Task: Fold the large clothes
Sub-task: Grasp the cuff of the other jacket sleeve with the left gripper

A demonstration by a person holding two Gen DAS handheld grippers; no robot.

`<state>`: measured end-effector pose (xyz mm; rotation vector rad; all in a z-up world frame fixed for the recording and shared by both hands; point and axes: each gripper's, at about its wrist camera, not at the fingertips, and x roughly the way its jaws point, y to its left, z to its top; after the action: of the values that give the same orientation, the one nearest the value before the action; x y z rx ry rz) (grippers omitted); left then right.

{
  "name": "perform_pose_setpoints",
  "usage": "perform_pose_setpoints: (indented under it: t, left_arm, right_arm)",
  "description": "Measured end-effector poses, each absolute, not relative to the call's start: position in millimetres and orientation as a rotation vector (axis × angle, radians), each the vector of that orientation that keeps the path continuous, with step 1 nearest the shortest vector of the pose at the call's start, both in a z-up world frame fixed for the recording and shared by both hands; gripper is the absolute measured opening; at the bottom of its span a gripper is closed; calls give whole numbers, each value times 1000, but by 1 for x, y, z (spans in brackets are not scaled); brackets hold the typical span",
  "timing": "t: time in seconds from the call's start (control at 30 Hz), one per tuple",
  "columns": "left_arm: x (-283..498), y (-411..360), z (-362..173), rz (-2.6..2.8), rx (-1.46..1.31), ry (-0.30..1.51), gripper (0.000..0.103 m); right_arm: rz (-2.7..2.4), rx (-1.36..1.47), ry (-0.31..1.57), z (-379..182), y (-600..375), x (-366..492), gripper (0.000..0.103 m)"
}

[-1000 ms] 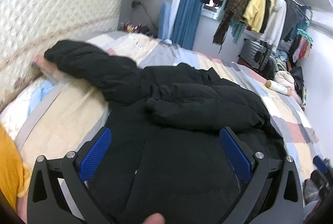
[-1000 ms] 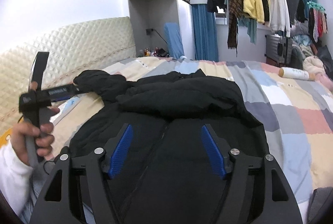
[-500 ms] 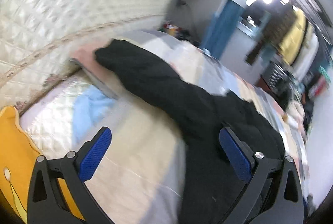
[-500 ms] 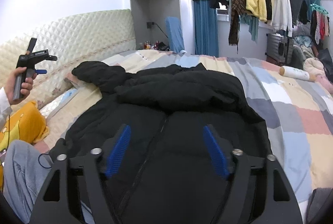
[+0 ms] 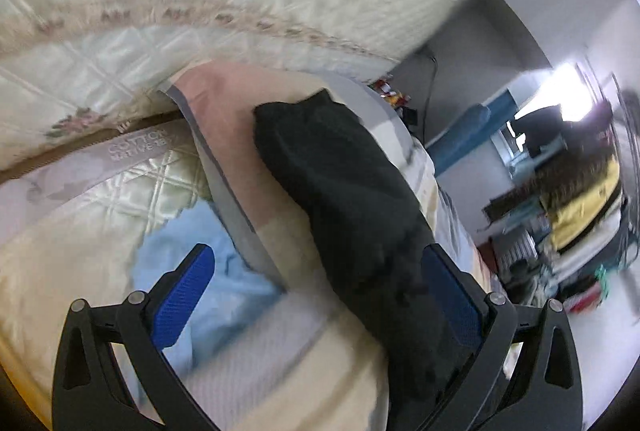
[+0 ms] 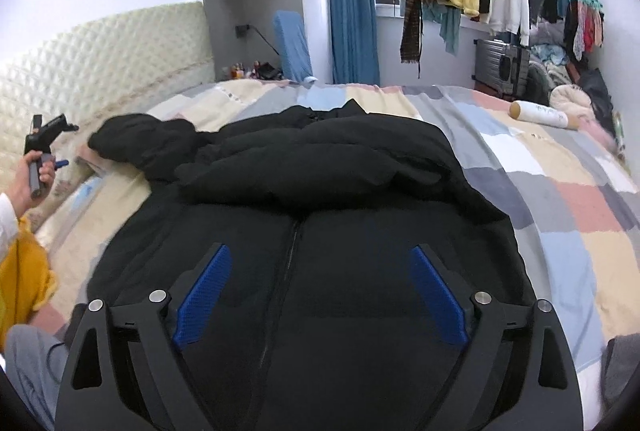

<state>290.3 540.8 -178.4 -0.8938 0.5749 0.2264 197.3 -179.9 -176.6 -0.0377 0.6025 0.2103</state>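
- My right tongs [image 6: 320,295] hover over the black jacket [image 6: 320,231] on the bed [image 6: 560,223], jaws opening, nothing gripped.
- My left tongs [image 5: 316,295] gape wide, nothing pinched; the jacket's sleeve [image 5: 344,191] runs toward twelve o'clock, brushing the right pad.

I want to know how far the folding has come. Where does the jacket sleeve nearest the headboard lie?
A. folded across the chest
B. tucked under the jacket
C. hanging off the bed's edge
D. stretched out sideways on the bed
D: the sleeve of the black puffer jacket reaches out flat on the bed toward the headboard.
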Motion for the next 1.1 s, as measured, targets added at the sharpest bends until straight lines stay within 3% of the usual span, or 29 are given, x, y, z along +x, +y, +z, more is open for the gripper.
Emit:
perform_pose_setpoints:
  t: [0.5,0.57,0.63,0.7,0.83,1.1]
  left_arm:
    - [390,578,-222,219,-935,565,88]
    - [391,573,-215,249,-881,556,68]
    - [390,572,-209,253,-854,544,26]
    - [382,574,-201,225,-880,520,14]
    - [367,576,-174,268,-806,514,6]
    - [309,596,-141,463,-813,502,3]
  right_arm:
    - [106,19,706,-196,-164,252,91]
    - [98,6,718,-198,-161,255,91]
    - [95,3,725,-198,-160,257,91]
    - [97,4,729,-198,-160,256,91]
    - [120,29,729,-194,-160,253,91]
    - [168,41,697,-182,-166,236,91]
